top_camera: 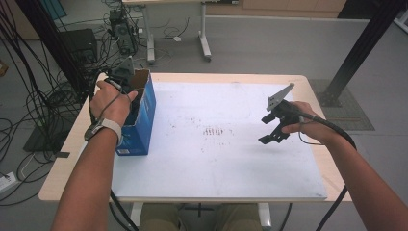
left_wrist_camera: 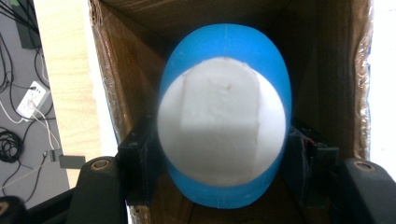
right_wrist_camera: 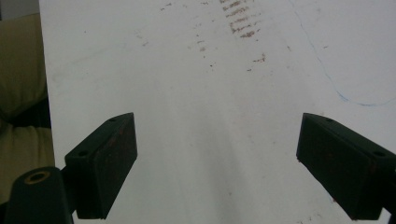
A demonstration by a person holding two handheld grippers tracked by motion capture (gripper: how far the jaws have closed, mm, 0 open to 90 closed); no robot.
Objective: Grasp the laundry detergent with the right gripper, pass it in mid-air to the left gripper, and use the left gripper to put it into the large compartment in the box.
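Observation:
An open blue cardboard box [top_camera: 140, 126] stands at the left edge of the white board [top_camera: 216, 163]. My left gripper [top_camera: 134, 94] reaches down into it from above. In the left gripper view its jaws press on both sides of a blue rounded object with a white flat face [left_wrist_camera: 223, 130], held between the box's brown inner walls [left_wrist_camera: 123, 79]. My right gripper [top_camera: 272, 133] hovers over the right part of the board, tilted downward. Its fingers [right_wrist_camera: 105, 163] stand wide apart with nothing between them.
The white board lies on a light wooden table [top_camera: 65, 161]. Brown smudges [top_camera: 214, 131] mark the board's middle, and a thin blue line [right_wrist_camera: 345, 95] curves near the right gripper. Cables and a black case [top_camera: 77, 45] crowd the floor at the left; table legs [top_camera: 204, 43] stand behind.

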